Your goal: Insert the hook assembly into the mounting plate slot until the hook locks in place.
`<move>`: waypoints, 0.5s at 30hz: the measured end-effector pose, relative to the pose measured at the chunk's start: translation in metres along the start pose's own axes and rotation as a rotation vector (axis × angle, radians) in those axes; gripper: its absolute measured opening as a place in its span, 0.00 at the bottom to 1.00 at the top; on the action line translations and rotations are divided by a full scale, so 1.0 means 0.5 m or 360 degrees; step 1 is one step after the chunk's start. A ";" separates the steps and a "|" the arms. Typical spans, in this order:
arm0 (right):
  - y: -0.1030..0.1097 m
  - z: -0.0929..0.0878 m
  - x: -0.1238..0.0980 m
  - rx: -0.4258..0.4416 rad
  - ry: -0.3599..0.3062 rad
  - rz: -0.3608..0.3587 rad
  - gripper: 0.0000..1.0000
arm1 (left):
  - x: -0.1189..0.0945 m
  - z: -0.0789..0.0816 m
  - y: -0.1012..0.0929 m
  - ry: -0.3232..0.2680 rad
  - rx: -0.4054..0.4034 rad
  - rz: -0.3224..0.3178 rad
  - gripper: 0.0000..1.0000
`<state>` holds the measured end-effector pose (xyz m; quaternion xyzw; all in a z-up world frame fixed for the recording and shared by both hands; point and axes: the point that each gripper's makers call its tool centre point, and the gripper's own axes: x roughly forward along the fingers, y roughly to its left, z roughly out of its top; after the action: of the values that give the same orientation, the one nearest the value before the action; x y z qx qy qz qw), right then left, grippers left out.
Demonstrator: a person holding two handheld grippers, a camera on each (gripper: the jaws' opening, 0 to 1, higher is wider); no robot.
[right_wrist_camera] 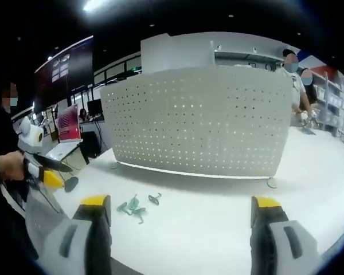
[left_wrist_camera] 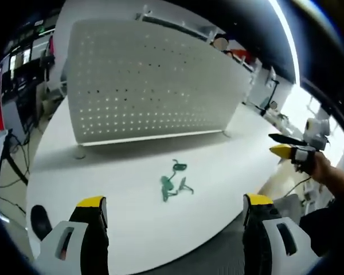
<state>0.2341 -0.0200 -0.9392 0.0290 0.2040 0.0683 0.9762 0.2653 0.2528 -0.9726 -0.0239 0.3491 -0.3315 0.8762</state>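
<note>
Hooks [left_wrist_camera: 175, 182]: lay loose, frame centre, white table [left_wrist_camera: 126, 229].
Pegboard [left_wrist_camera: 149, 91]: stood upright behind.
Left gripper [left_wrist_camera: 175, 209]: jaws apart, empty.
Right gripper [right_wrist_camera: 180, 209]: jaws apart, empty.
Advice: pinch one hook by its shank.

Saw a white table [left_wrist_camera: 132, 212], an upright perforated white panel [left_wrist_camera: 143, 86] on small feet at its far part, and green hooks [left_wrist_camera: 175, 182] loose on the tabletop nearer the front edge.
</note>
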 end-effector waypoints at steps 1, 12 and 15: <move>0.001 -0.003 0.000 0.0001 0.0001 -0.0002 0.98 | 0.004 -0.004 0.001 0.0009 -0.0001 -0.0001 1.00; 0.004 -0.017 0.005 -0.0017 0.0048 0.0013 0.95 | 0.068 -0.045 -0.008 0.0102 0.0012 -0.0047 1.00; 0.002 -0.015 0.007 -0.0027 0.0044 0.0012 0.89 | 0.093 -0.045 0.001 0.0086 0.0045 -0.0028 0.94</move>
<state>0.2341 -0.0184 -0.9472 0.0205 0.2168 0.0741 0.9732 0.2762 0.2295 -1.0175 -0.0056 0.3676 -0.3448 0.8637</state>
